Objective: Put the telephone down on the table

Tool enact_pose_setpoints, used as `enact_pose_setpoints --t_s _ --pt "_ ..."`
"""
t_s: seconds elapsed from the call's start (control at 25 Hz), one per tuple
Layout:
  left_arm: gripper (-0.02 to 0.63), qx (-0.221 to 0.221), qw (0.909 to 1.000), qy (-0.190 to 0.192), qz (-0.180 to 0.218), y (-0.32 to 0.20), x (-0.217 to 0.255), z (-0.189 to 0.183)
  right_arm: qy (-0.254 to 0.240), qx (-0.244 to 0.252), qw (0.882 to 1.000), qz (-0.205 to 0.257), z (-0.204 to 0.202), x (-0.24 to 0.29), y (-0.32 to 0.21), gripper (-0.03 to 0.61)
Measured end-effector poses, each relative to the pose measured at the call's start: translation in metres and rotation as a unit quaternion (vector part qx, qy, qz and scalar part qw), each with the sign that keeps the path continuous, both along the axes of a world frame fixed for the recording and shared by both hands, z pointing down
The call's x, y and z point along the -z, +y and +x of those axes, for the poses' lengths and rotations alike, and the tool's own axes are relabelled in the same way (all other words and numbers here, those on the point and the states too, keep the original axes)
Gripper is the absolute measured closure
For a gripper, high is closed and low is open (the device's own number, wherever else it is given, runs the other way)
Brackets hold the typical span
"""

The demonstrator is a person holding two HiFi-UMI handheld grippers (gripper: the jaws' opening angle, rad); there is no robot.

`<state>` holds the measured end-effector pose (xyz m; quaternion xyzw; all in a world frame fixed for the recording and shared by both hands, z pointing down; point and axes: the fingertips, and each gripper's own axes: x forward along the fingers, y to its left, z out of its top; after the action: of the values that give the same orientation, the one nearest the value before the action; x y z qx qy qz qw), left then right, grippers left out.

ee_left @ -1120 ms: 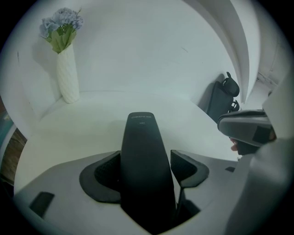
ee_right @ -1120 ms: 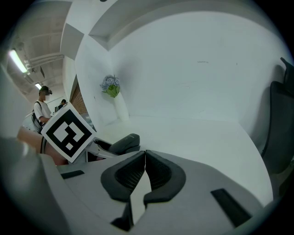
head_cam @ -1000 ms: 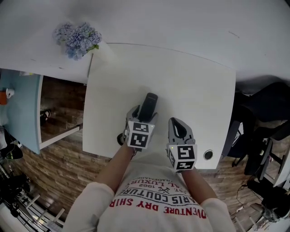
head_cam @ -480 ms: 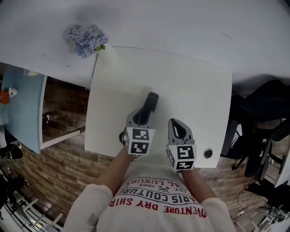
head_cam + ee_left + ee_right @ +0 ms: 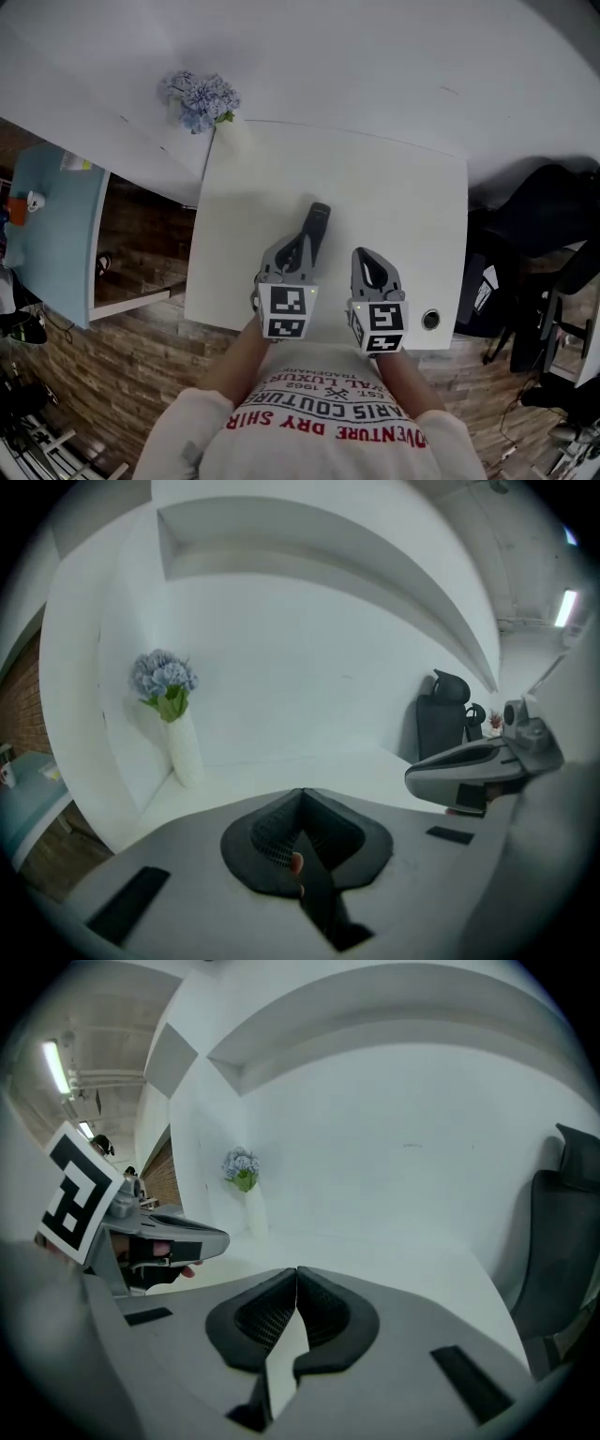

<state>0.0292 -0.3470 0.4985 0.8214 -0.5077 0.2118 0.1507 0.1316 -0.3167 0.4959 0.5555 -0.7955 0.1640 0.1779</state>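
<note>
The telephone, a dark handset, lies on the white table near its middle. Its near end is hidden behind my left gripper, which hangs above it. In the left gripper view the left gripper has just been closing and is now shut, pads together, with nothing between them. My right gripper hovers beside it over the table's near edge. In the right gripper view it is also shut and empty.
A white vase of blue flowers stands at the table's far left corner. A round grommet sits near the front right corner. A black office chair is off the right side, and a light blue table is at the left.
The left gripper's jaws have closed and it has lifted away from the telephone, which stays lying on the table. The right gripper rose a little.
</note>
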Motion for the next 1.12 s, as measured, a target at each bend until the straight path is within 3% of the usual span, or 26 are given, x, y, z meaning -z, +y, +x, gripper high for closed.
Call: enact_pose_setpoints --t_s 0.16,0.32,0.48,0.64,0.84,1.12 --pt "0.589 -0.011 0.9966 0.042 0.070 0.003 0.039 -0.003 -0.008 -0.014 0.999 0.044 0.000 0.024 -0.003 0.554" --pt "0.589 -0.023 0.9882 0.061 0.139 0.009 0.070 -0.010 -0.019 -0.022 0.996 0.086 -0.004 0.044 0.002 0.554" --pt "0.589 -0.040 0.9771 0.106 0.180 0.018 0.095 -0.016 -0.037 -0.011 0.990 0.133 -0.015 0.063 0.010 0.554" --pt "0.589 -0.047 0.9668 0.126 0.217 0.027 0.113 -0.026 -0.027 -0.003 0.986 0.164 -0.027 0.076 0.016 0.554" --pt "0.589 -0.041 0.9600 0.132 0.243 0.031 0.127 -0.038 -0.009 0.000 0.984 0.180 -0.038 0.084 0.020 0.554" --pt "0.589 -0.053 0.9626 0.140 0.226 0.035 0.120 -0.040 -0.004 -0.005 0.985 0.175 -0.044 0.080 0.026 0.554"
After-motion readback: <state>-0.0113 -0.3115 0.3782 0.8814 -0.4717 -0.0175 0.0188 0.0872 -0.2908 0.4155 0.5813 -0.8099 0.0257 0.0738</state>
